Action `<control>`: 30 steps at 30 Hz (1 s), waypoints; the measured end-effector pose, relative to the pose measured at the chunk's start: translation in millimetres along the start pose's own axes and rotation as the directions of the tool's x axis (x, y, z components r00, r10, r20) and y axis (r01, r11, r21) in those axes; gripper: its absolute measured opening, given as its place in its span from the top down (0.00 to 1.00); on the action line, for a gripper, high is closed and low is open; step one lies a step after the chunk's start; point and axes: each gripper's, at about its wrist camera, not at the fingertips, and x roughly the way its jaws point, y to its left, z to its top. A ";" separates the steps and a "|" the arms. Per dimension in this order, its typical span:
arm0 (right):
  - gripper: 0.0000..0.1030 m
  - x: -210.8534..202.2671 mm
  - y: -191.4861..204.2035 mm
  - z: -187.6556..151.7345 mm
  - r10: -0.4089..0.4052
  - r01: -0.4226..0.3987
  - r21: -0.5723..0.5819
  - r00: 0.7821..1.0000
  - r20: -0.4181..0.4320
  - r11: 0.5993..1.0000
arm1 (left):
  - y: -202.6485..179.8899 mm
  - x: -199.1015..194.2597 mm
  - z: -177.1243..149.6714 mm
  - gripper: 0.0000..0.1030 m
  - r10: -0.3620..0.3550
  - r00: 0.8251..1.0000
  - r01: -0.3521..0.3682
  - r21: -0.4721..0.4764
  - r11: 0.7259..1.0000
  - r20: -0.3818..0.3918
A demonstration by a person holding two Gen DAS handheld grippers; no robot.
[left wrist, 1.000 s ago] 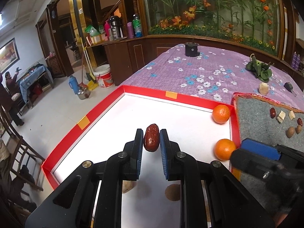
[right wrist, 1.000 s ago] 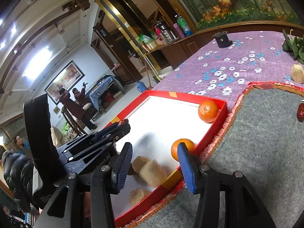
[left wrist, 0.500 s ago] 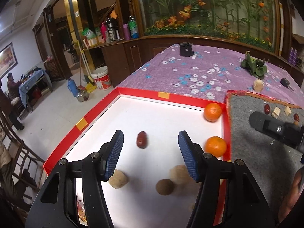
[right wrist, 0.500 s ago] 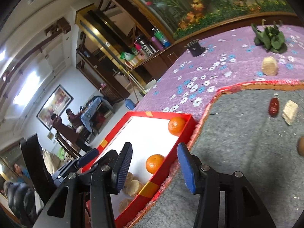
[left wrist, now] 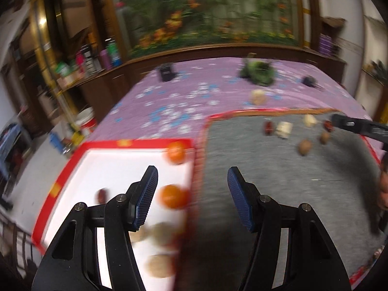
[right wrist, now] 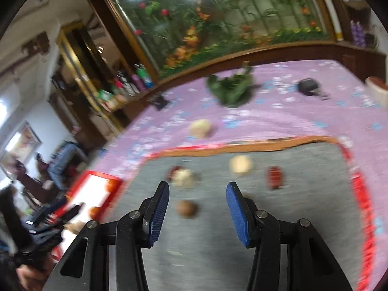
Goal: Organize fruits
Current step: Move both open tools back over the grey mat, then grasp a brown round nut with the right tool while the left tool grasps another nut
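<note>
Left tool (left wrist: 191, 196) now wide and empty, red date (left wrist: 102, 195) dropped in tray (left wrist: 135, 143), right tool (right wrist: 197, 212) half-open, swung over grey mat (right wrist: 303, 208)

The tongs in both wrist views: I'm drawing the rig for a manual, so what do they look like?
Both pairs match. The left tongs and right tongs have glossy black plastic arms with triangular cut-outs and round silver pivot bolts. Each finger ends in a slim blue ribbed pad. No cables, sleeves or legible markings show.

Two oranges (left wrist: 172, 196) lie in the red-rimmed tray (left wrist: 72, 160).
</note>
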 end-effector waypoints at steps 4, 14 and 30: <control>0.56 16.5 -8.8 -1.3 -0.044 0.043 -0.033 0.998 -0.052 0.999 | -31.4 2.8 10.4 0.42 -0.070 0.998 0.070 0.055 0.996 -0.008; 0.79 53.3 -15.8 -3.0 -0.141 0.132 -0.067 0.978 -0.154 0.989 | -67.2 30.6 22.3 0.42 -0.134 0.987 0.141 0.083 0.987 -0.089; 0.79 18.0 -55.6 13.7 -0.032 0.044 0.215 0.998 -0.060 0.976 | -128.9 73.2 39.8 0.42 -0.235 0.954 0.257 0.103 0.961 -0.185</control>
